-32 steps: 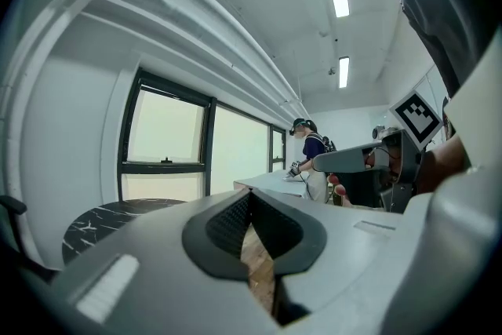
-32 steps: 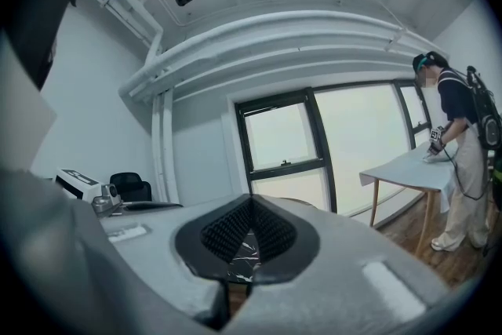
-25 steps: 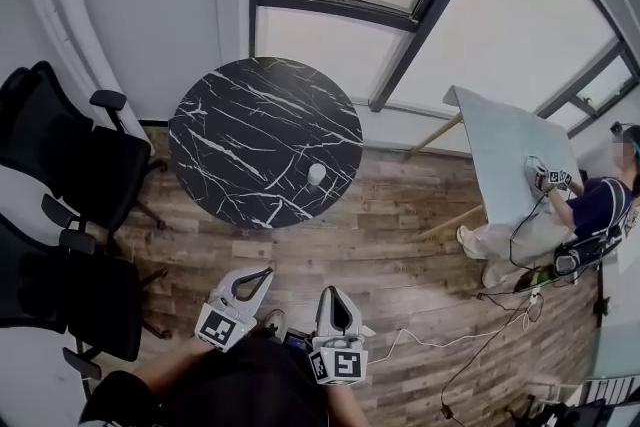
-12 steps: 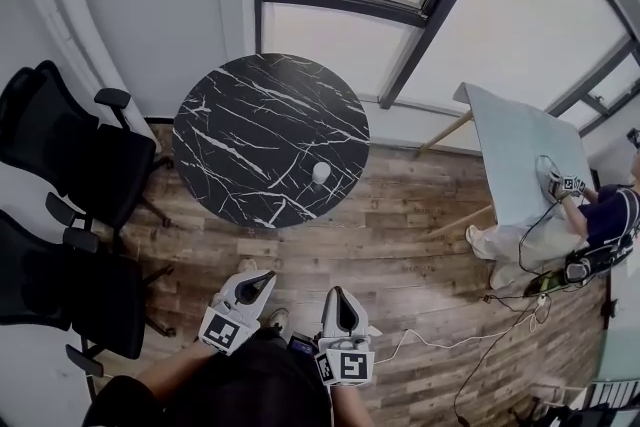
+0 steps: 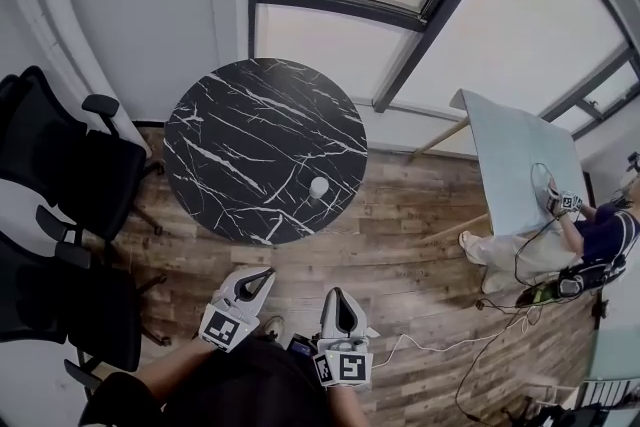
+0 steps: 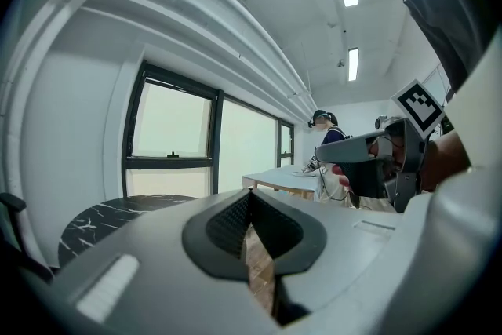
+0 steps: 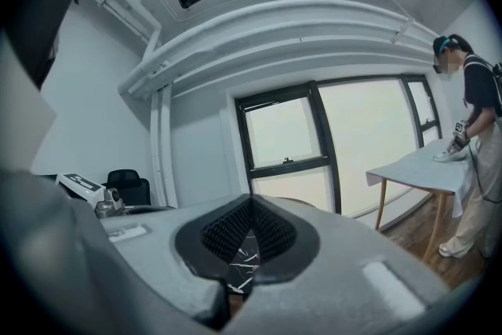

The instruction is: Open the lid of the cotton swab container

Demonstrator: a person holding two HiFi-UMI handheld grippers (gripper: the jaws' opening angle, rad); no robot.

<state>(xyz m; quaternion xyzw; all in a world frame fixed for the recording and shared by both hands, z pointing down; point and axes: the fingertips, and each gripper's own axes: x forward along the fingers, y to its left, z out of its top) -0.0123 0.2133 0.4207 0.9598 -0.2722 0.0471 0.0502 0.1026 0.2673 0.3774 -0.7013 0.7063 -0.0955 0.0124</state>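
Task stage: approach. No contact with the container is made, and every opening step is judged to remain.
Left gripper (image 5: pixel 267 273): jaws closed together, nothing between the pads. It is held low in front of the person and points roughly level toward the counter (image 5: pixel 225 130).
Right gripper (image 5: pixel 335 294): jaws closed together, empty. It sits just beside the left gripper and points the same way.
Cotton swab container (image 5: pixel 318 186): small white cylinder standing on the round black marbled counter, near the counter edge that faces the grippers.
Container location: ahead of both grippers and well apart from them, with bare wood floor (image 5: pixel 400 255) between. It lies between the two gripper lines, nearer the right gripper's line. Neither gripper view shows it.
Container orientation: upright. Its long axis is judged vertical, with the top face pointing up.
Lid: appears to be in place. The seam is too small to make out.
Done: nothing that can be confirmed on the container.
Left to do: close the gap to the counter, open the jaws, steady the body with one gripper, and lift or flip the lid with the other.
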